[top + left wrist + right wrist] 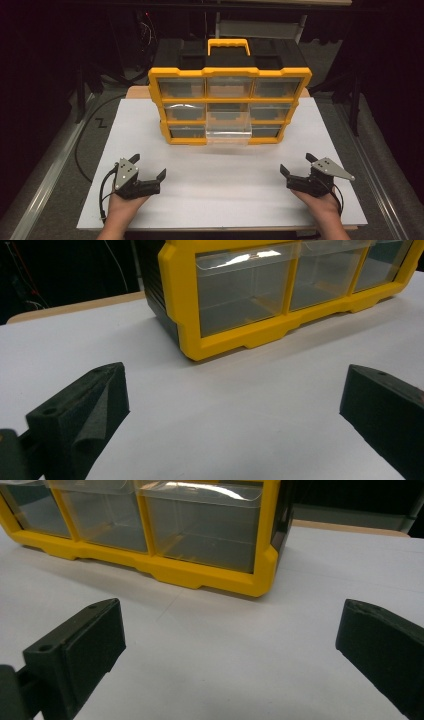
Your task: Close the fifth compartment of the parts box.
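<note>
Two hands rest at the near edge of the white table (pixel 220 200), left gripper (pixel 148 166) and right gripper (pixel 296 163) both spread wide and empty, well short of the yellow drawer organizer (pixel 230 102), whose half-pulled clear bottom drawer (pixel 228 134) could slide right out if tugged carelessly.

Glossy clear plastic drawers (pixel 228 131), matt white tabletop (pixel 225 185)
</note>
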Tool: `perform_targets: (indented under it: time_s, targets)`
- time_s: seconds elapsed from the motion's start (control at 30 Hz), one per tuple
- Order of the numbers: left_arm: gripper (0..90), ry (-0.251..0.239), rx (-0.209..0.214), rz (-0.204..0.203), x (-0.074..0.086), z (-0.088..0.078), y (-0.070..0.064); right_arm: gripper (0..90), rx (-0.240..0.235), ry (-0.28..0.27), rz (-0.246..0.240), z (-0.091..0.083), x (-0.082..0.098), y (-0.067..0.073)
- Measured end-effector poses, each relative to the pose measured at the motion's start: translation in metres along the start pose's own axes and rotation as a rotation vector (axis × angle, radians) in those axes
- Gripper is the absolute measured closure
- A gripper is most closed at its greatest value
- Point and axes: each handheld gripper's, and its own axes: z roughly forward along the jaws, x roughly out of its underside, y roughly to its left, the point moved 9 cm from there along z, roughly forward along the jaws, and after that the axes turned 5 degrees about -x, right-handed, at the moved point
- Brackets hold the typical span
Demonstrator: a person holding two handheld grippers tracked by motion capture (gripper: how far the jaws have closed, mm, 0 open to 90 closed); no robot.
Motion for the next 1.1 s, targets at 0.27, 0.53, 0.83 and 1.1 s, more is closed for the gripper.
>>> perform_targets:
  time_s: [0.27,0.53,0.83,1.1]
  targets:
    - [0.5,-0.002,0.007,-0.013,0.000,0.001,0.000,0.9,0.018,0.004,0.000,0.001,0.002,-0.004]
    - [0.5,0.000,0.013,-0.015,0.000,0.002,0.000,0.9,0.014,0.007,-0.017,0.003,0.001,-0.001]
    - [0.1,-0.006,0.018,-0.016,-0.001,0.002,-0.001,0.9,-0.010,0.004,-0.041,0.012,-0.004,0.015]
    - [0.1,-0.011,0.024,-0.019,-0.001,0.002,-0.001,0.9,-0.039,0.010,-0.085,0.025,-0.008,0.039]
